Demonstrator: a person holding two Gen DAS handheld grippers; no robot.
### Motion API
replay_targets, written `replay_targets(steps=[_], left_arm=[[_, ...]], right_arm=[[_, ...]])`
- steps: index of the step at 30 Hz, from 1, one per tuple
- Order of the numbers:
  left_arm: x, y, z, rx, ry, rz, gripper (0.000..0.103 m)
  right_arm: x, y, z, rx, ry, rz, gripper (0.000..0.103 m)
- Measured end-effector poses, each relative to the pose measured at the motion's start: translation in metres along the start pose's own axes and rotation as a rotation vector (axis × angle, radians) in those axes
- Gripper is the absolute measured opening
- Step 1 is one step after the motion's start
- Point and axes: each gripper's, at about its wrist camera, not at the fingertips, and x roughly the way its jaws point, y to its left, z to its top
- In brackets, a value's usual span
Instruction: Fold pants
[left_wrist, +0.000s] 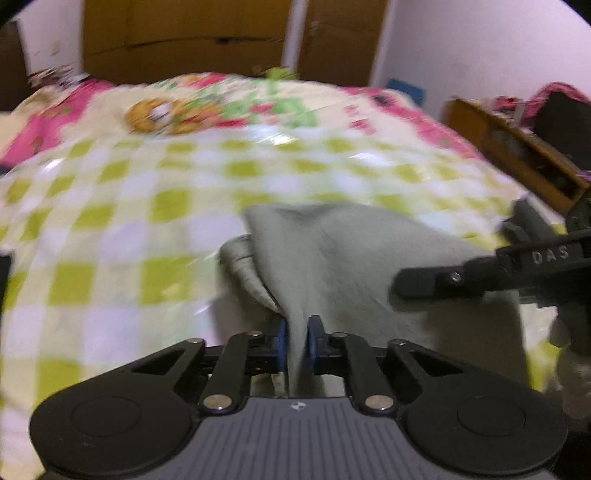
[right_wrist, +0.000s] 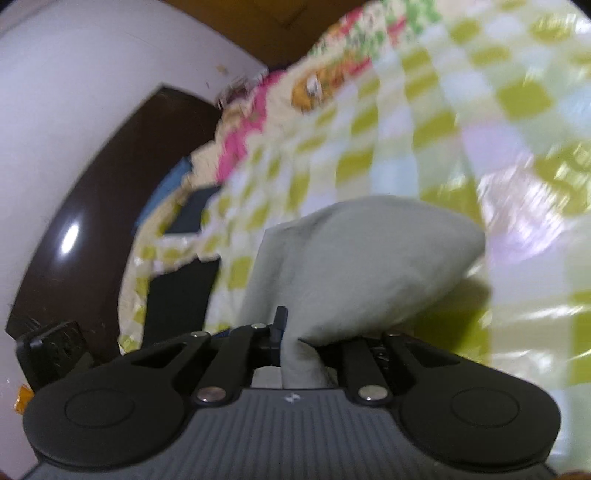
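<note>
The pants (left_wrist: 343, 258) are pale grey-green cloth, lifted above a bed with a green and white checked cover (left_wrist: 110, 206). My left gripper (left_wrist: 296, 338) is shut on a fold of the pants between its blue pads. My right gripper (right_wrist: 295, 332) is shut on another bunch of the pants (right_wrist: 354, 258), which bulge out ahead of it. In the left wrist view the right gripper (left_wrist: 480, 277) shows at the right, over the cloth. Both views are blurred by motion.
The bed cover (right_wrist: 424, 110) has a pink and cartoon-print far end. A wooden wardrobe (left_wrist: 184, 37) stands behind the bed. A wooden side table (left_wrist: 517, 147) with dark items is at the right. A dark brown bed frame (right_wrist: 74, 206) curves along the bed's side.
</note>
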Motion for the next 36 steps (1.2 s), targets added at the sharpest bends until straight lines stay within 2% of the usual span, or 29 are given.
replay_targets(steps=[5, 12, 16, 19, 23, 27, 30, 32, 36], left_arm=[[0.011, -0.065, 0.036, 0.091, -0.042, -0.119, 0.025], [0.055, -0.170, 0.088, 0.218, -0.058, -0.296, 0.025], [0.089, -0.237, 0.114, 0.278, -0.056, -0.388, 0.025], [0.119, -0.280, 0.129, 0.294, -0.037, -0.435, 0.025], [0.156, -0.327, 0.136, 0.311, 0.018, -0.470, 0.025], [0.184, -0.357, 0.133, 0.326, 0.052, -0.480, 0.025], [0.201, -0.367, 0.126, 0.346, 0.079, -0.465, 0.025], [0.209, -0.367, 0.118, 0.359, 0.092, -0.430, 0.029], [0.209, -0.351, 0.107, 0.396, 0.112, -0.392, 0.042]], right_arm=[[-0.075, -0.014, 0.020, 0.004, -0.128, -0.023, 0.010], [-0.197, -0.048, 0.054, 0.013, -0.295, -0.129, 0.009], [-0.256, -0.069, 0.088, -0.020, -0.334, -0.234, 0.009], [-0.284, -0.092, 0.118, -0.030, -0.341, -0.305, 0.009], [-0.303, -0.135, 0.160, -0.024, -0.294, -0.385, 0.009], [-0.306, -0.175, 0.184, -0.043, -0.239, -0.502, 0.009], [-0.300, -0.215, 0.186, -0.023, -0.198, -0.640, 0.010], [-0.294, -0.234, 0.175, -0.016, -0.181, -0.726, 0.015], [-0.290, -0.244, 0.156, 0.000, -0.207, -0.749, 0.024]])
